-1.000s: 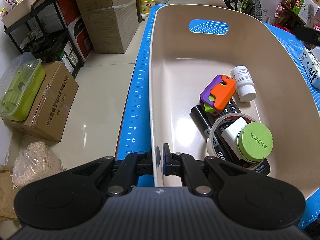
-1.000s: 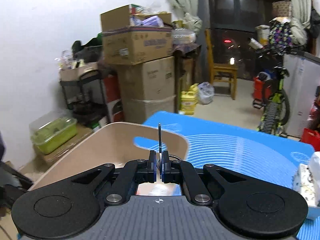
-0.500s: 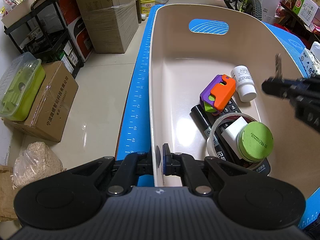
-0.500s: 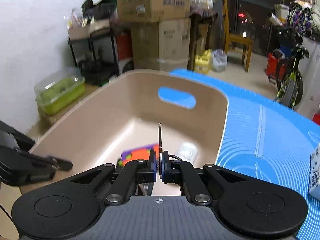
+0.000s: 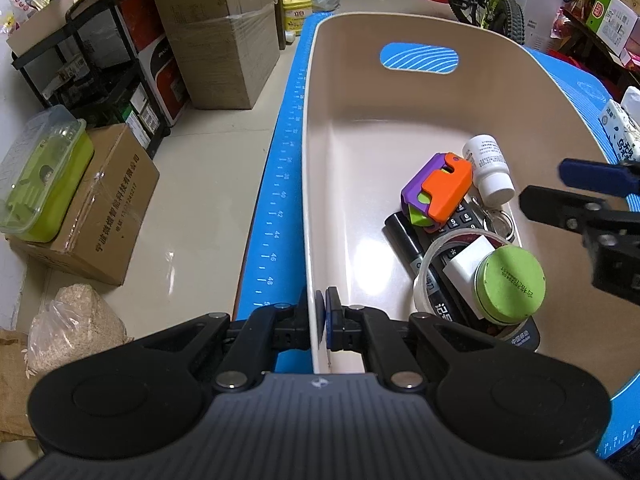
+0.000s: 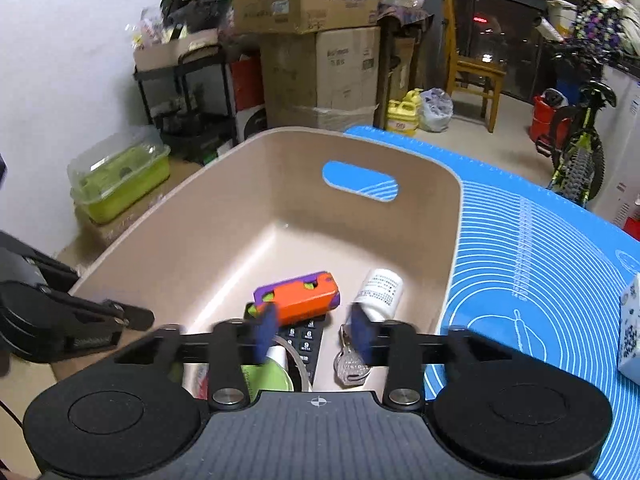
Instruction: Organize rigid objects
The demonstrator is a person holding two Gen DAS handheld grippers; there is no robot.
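The jaws of the right gripper are opening above the bin, their blue pads blurred by the motion and pressing on nothing; a bunch of keys lies on the bin floor just below them, beside the white bottle. The jaws of the left gripper are clamped on the near wall of the bin, holding it steady on the blue mat. The step in hand appears to be the release of the keys into the bin. The bin already holds the orange and purple toy, a remote control, a black marker, a tape ring and a green-lidded jar, grouped against its right side. The next move probably calls for raising the right gripper clear of the rim and locating another loose item on the mat, such as the patterned packet at the right edge.
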